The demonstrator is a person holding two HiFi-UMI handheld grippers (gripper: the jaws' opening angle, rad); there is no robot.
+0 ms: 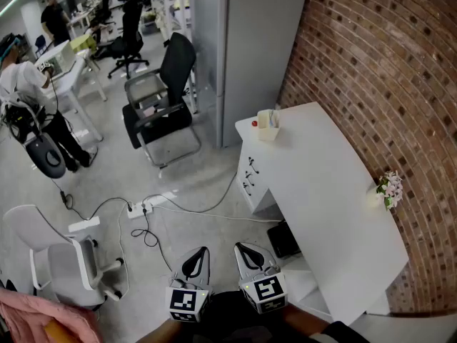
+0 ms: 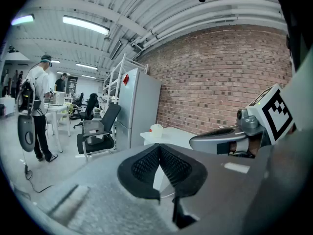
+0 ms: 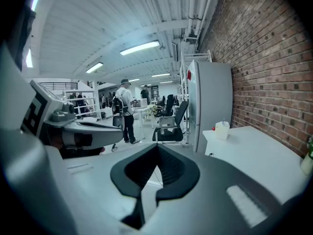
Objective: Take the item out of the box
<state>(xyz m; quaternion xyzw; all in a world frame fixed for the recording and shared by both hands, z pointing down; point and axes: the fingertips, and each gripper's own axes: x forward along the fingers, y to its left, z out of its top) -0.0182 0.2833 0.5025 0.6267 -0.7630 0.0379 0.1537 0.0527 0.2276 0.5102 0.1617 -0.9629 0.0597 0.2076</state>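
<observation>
Looks like an office. Big open room with a grey floor (image 1: 107, 170) and a red brick wall (image 1: 385, 63) on one side. Long white desk (image 1: 321, 191) along the bricks, with small drawers (image 1: 251, 174) at its end and a little bunch of flowers (image 1: 390, 189) on top. Black chair on wheels (image 1: 128, 38), and another black chair (image 1: 161, 102) near a tall grey cabinet (image 1: 250, 48). More white desks (image 1: 71, 70) far back, with people (image 1: 53, 16) beside them. Power strip (image 1: 138, 208) and wires (image 1: 207, 209) on the floor. Long lights (image 2: 85, 25) and pipes (image 2: 161, 13) up on the ceiling.
</observation>
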